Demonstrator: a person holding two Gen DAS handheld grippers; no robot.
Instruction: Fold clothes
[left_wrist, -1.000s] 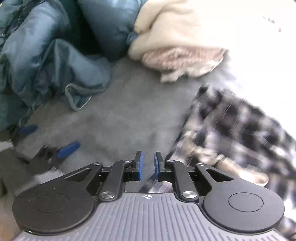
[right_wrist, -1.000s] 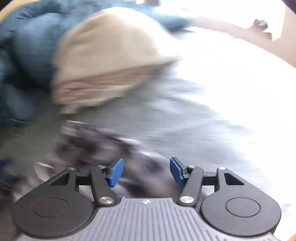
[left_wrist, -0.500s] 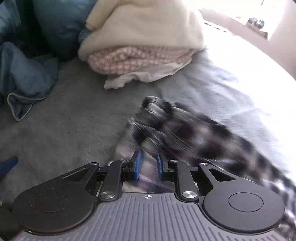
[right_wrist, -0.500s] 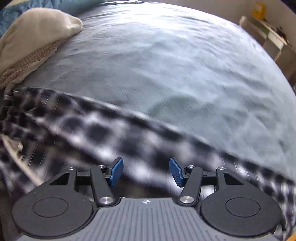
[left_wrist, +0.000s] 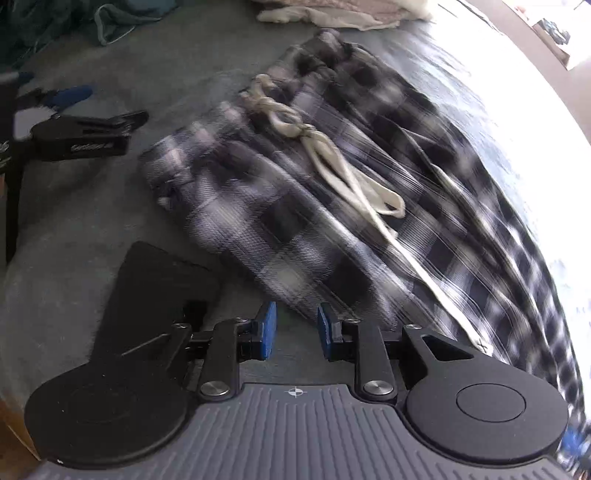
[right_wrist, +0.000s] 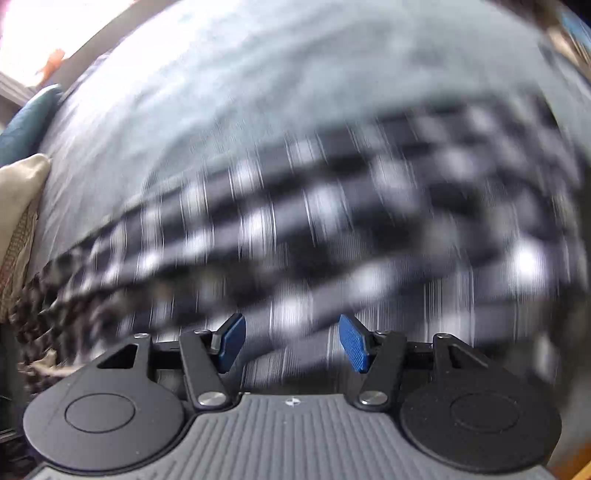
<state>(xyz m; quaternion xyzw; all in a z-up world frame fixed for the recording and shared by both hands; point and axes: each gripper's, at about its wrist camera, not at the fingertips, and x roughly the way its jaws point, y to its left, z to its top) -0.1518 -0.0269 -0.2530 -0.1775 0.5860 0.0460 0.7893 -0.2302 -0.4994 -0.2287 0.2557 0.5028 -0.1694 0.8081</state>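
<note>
On grey bedding (left_wrist: 92, 229) lie plaid trousers (left_wrist: 295, 221), drawstring (left_wrist: 332, 158) knotted

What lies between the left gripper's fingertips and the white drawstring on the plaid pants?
In the left wrist view, only plaid pants fabric lies between the left gripper and the drawstring.

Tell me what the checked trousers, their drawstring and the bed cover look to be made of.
Checked trousers: soft woven flannel, probably; matte, fine diagonal weave shows. Drawstring: thick cream cord, likely cotton; matte, knotted. Bed cover: grey matte cloth with slight nap, perhaps fleece.
</note>
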